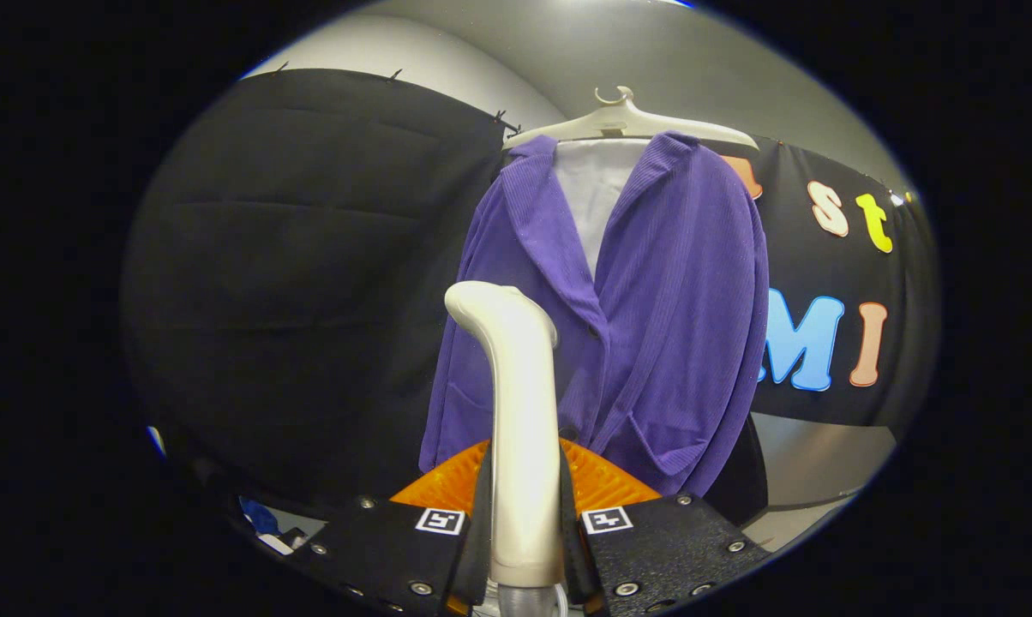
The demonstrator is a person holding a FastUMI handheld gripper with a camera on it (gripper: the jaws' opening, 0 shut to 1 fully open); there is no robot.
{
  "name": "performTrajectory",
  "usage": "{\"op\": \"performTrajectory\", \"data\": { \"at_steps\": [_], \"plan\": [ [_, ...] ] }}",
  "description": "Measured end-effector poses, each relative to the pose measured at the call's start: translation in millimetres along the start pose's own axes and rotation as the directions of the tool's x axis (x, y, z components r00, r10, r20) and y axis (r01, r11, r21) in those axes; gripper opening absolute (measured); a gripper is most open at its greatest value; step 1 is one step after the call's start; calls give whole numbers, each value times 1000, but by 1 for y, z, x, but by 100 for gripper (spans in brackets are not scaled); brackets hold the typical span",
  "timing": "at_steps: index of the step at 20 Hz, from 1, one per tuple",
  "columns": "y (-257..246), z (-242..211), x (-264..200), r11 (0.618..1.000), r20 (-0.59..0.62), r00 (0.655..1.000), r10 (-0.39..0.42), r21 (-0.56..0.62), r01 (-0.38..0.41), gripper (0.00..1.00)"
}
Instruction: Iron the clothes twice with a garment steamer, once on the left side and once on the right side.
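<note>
A purple ribbed cardigan (653, 326) hangs on a cream hanger (627, 124) with a white board (597, 193) showing at its open neck. My gripper (525, 506) is shut on the cream handle of a garment steamer (520, 411), which stands upright between the fingers. The steamer's bent head (490, 304) sits over the cardigan's left front panel, about at mid height. Whether the head touches the cloth, I cannot tell. Both fingers (606, 488) press the handle from either side.
Black cloth wall (310, 274) stretches left of the cardigan and behind it to the right. A grey floor patch (812, 467) lies beyond the fingers on the right. Small blue and white items (263, 523) lie low on the left.
</note>
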State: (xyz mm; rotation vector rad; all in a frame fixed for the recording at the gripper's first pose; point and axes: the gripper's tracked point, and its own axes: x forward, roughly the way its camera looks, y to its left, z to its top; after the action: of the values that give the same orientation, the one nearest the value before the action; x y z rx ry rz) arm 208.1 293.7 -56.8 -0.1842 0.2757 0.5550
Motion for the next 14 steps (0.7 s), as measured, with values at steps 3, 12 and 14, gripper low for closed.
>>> {"op": "performTrajectory", "data": {
  "at_steps": [3,12,14],
  "plan": [
    [5,-30,1,1000,-50,999,5,-9,-6,35],
    [24,-118,7,1000,-211,977,15,-23,-21,35],
    [27,-133,8,999,-224,974,12,-42,-22,36]
  ]
}}
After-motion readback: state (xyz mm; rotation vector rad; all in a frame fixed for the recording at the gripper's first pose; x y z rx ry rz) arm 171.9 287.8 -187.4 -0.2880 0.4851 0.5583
